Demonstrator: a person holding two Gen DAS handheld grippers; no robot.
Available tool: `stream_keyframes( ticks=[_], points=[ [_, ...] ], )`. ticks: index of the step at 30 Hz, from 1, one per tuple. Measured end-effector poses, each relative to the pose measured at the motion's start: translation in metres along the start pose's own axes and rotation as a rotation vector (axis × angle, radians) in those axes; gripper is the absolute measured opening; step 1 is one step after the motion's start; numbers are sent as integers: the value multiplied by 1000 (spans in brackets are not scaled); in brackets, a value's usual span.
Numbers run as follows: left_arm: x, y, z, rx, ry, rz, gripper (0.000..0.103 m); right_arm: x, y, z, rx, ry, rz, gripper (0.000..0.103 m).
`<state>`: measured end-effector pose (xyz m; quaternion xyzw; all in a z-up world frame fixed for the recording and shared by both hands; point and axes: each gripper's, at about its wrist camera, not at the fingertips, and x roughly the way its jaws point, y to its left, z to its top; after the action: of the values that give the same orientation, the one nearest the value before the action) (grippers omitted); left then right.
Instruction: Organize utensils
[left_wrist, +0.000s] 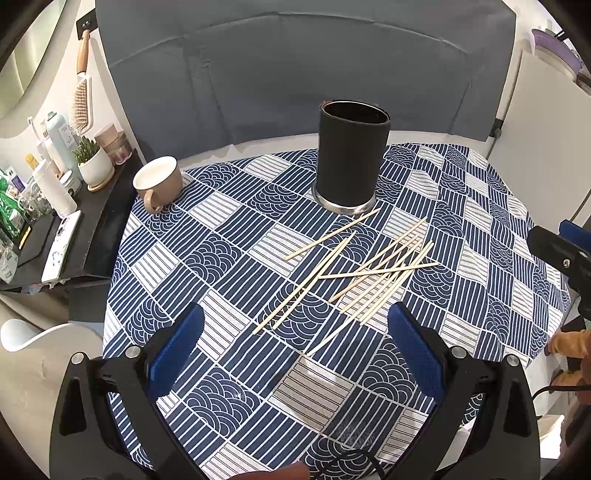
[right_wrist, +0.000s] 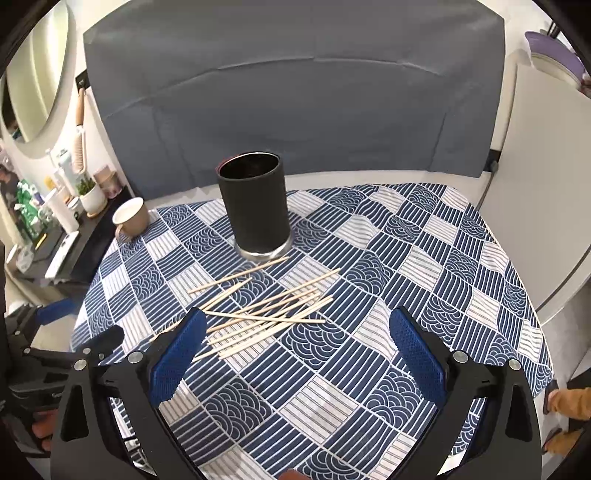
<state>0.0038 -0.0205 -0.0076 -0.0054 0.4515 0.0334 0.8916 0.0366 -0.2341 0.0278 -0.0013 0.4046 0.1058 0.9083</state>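
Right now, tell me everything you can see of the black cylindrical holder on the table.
The black cylindrical holder stands upright on the blue-and-white patterned tablecloth, toward the far side of the table. Its wall looks matte black, and a shiny metal ring circles the base. The top is open, the inside is dark, and nothing sticks out above the rim; a thin reddish edge shows at the rim's left. One of the scattered thin wooden sticks ends close to its base; contact is unclear. Neither gripper touches it.

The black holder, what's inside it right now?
No sticks poke above the rim of the black holder; its dark interior looks empty, though the bottom is hidden. The wooden sticks all lie loose on the tablecloth in front of it.
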Motion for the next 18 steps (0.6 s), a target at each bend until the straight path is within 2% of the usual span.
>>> stream_keyframes(
  ticks=[7, 18],
  points=[
    [3, 2, -1, -1, 16, 6, 97, 0, -7, 0, 43, -5, -13, 95],
    [10, 5, -1, -1, 41, -5, 97, 1, -9, -2, 39, -2, -33, 95]
  ],
)
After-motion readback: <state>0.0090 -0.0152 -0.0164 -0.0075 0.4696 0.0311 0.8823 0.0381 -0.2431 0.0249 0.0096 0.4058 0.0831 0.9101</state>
